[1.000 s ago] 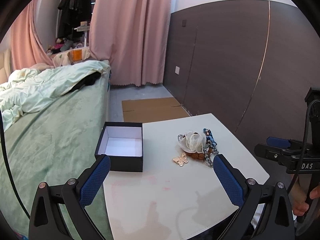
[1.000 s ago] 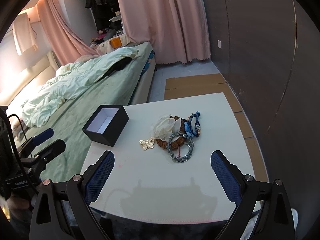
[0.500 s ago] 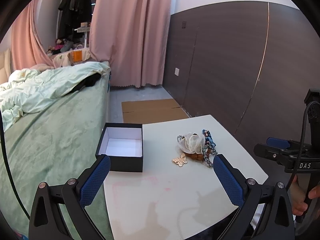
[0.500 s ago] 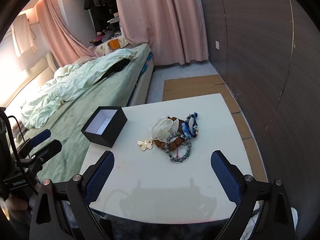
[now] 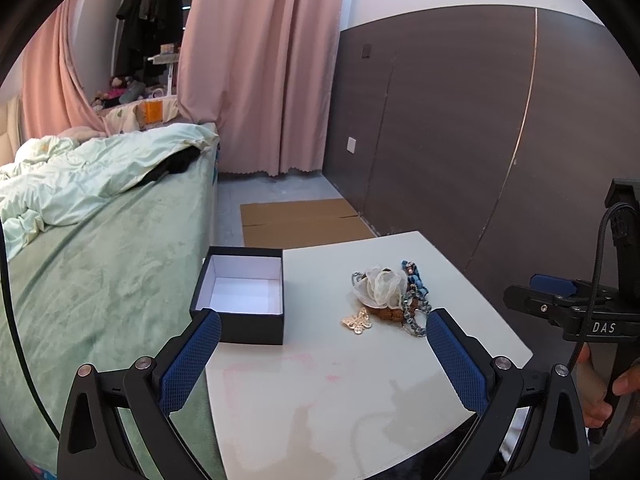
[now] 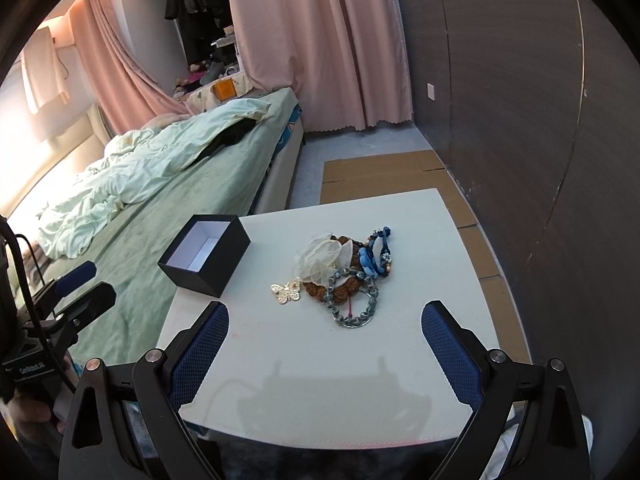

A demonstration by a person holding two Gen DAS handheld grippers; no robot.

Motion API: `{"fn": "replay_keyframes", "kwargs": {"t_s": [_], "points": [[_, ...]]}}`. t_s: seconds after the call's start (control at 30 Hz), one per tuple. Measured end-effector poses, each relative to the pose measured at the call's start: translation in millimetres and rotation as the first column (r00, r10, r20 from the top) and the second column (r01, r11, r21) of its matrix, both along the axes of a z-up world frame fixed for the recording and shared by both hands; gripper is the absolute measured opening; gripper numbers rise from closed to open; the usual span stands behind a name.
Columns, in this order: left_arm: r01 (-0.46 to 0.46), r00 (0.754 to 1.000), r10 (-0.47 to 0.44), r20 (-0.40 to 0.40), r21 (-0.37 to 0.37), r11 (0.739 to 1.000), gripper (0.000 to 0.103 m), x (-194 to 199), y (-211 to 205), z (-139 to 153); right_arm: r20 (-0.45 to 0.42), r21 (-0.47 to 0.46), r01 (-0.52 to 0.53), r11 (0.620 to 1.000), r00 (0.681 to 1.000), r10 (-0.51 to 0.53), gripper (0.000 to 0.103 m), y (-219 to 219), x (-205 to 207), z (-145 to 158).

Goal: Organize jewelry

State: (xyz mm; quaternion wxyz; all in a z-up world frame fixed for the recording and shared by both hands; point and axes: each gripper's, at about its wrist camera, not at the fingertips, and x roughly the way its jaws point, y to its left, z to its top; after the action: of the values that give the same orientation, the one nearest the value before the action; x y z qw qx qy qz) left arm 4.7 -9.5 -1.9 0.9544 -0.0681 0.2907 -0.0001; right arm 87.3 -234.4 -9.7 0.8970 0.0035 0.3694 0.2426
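A pile of jewelry [image 5: 394,292] lies on a white table [image 5: 320,380]: a white organza scrunchie [image 6: 326,256], a brown bead bracelet, a grey-blue bead bracelet [image 6: 354,300], a blue braided bracelet [image 6: 374,254] and a gold butterfly clip [image 6: 286,292]. An open black box [image 5: 242,294] with a white, empty inside stands at the table's left edge, also in the right wrist view [image 6: 204,254]. My left gripper [image 5: 320,364] is open and empty, hovering short of the box and pile. My right gripper [image 6: 324,356] is open and empty above the table's near part.
A bed with green cover and pale duvet [image 5: 80,220] borders the table on the left. A dark panelled wall [image 5: 460,140] stands to the right. Flattened cardboard [image 5: 296,222] lies on the floor beyond the table. Pink curtains [image 5: 260,60] hang behind.
Both grippers have drawn slightly back and up from the table; the box and jewelry pile look a little farther away. Nothing on the table has moved.
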Motion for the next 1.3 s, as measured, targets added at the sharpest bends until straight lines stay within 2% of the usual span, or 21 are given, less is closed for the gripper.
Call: {"fn": "replay_keyframes", "kwargs": {"t_s": [0.33, 0.5, 0.73, 0.97, 1.1, 1.3], "points": [[0.011, 1.0, -0.011, -0.005, -0.006, 1.0, 0.102, 8.2, -5.1, -0.8, 0.002, -0.006, -0.001, 1.0, 1.0, 0.001, 0.098, -2.0, 3.1, 4.1], [0.023, 1.0, -0.024, -0.013, -0.031, 0.999, 0.102, 17.8, -6.0, -2.8, -0.054, 0.031, 0.024, 0.999, 0.998, -0.023, 0.098, -13.1, 16.2, 3.2], [0.042, 0.999, -0.044, -0.024, -0.074, 0.996, 0.102, 37.2, -11.0, -6.9, -0.083, 0.063, 0.078, 0.995, 0.994, -0.073, 0.098, -35.4, 34.1, 3.9], [0.055, 0.997, -0.061, -0.043, -0.122, 0.991, 0.093, 59.5, -17.3, -15.5, -0.194, 0.133, 0.15, 0.98, 0.973, -0.123, 0.097, -59.5, 61.3, -13.0], [0.078, 0.993, -0.092, -0.075, -0.167, 0.983, 0.085, 76.5, -22.5, -24.9, -0.241, 0.164, 0.175, 0.971, 0.962, -0.133, 0.088, -65.1, 72.7, -22.6], [0.096, 0.985, -0.122, -0.123, -0.198, 0.975, 0.082, 101.9, -34.0, -42.9, -0.302, 0.199, 0.195, 0.96, 0.944, -0.13, 0.086, -64.7, 87.0, -37.0]]}}
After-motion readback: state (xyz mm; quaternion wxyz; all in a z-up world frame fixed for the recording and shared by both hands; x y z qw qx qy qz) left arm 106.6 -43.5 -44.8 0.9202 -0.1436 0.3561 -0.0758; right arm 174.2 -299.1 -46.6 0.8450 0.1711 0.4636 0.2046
